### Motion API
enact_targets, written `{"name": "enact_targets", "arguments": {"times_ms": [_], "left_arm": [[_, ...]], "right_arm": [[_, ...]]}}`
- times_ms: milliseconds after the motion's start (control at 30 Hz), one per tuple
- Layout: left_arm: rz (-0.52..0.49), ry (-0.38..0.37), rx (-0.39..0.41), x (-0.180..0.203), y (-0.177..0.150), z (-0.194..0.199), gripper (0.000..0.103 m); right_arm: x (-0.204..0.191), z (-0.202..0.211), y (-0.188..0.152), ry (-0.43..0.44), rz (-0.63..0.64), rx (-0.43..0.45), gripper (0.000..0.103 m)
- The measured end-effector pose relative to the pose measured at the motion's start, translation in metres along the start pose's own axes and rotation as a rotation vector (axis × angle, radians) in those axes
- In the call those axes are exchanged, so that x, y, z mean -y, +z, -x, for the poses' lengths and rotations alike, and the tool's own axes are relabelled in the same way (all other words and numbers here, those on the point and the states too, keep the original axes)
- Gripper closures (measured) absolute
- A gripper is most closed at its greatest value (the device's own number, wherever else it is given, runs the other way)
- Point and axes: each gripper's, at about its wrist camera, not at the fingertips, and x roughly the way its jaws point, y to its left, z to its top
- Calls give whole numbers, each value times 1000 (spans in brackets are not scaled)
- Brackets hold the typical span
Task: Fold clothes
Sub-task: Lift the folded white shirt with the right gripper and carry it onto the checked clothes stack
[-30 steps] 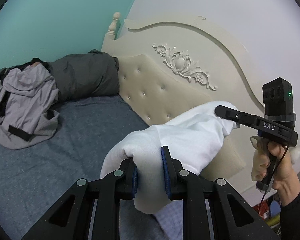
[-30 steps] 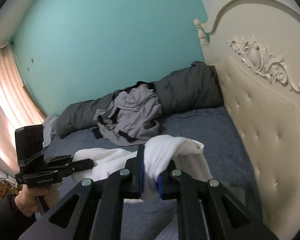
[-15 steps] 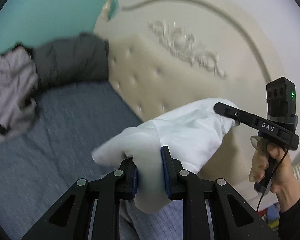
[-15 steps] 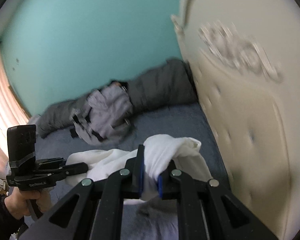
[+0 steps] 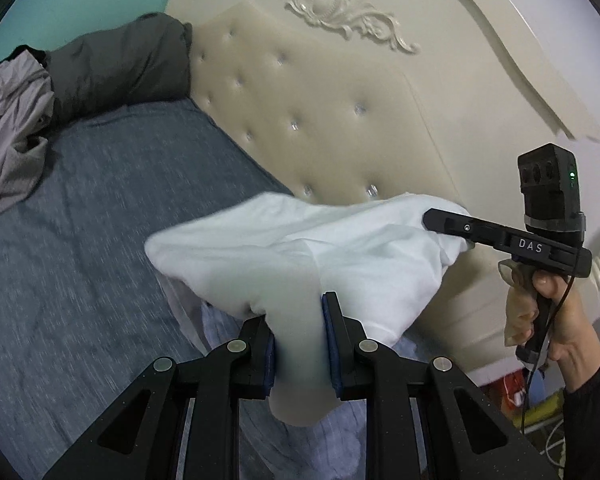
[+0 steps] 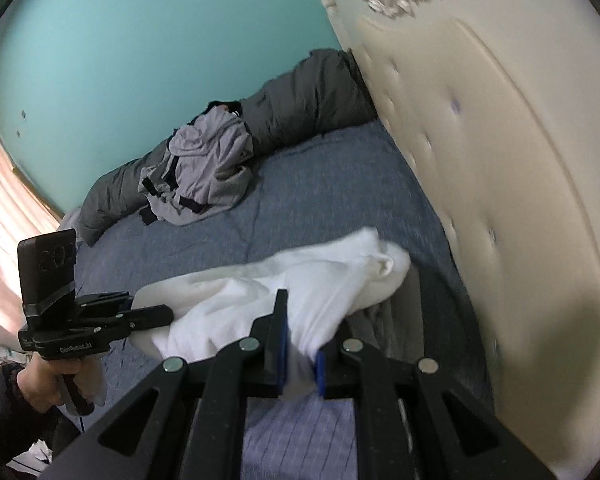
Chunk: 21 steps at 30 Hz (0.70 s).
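Left wrist view: left tool [image 5: 300,344] clamped on a bunch of the white garment [image 5: 300,240], held above the blue bed [image 5: 80,220] close to the cream headboard [image 5: 320,112]; right tool [image 5: 444,222] biting the far edge, gripped by a hand [image 5: 560,316]. Fold seemingly under way, nothing laid flat yet. Striped cloth [image 5: 340,424] beneath, mostly hidden.

Right wrist view: right tool [image 6: 300,356] pinched tight on the same white garment [image 6: 284,284]; left tool [image 6: 160,314] at its other end. Grey garment [image 6: 204,176] heaped unfolded against the dark duvet [image 6: 300,100], apparently left to do. Garment's shape and edges impossible to make out; motion blur on the headboard.
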Motion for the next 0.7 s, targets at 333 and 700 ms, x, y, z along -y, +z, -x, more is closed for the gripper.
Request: {"name": "enact_targets", "arguments": {"times_ms": [333,700], "left_arm": [[62,-33,-73,-2,-51,-13,81],[85,-49,-148,-12,-90,-31,80]], "right_arm": [[16,-6,-51,39,-83,-94,93],[37,-21,-100,41,-157,-171,93]]}}
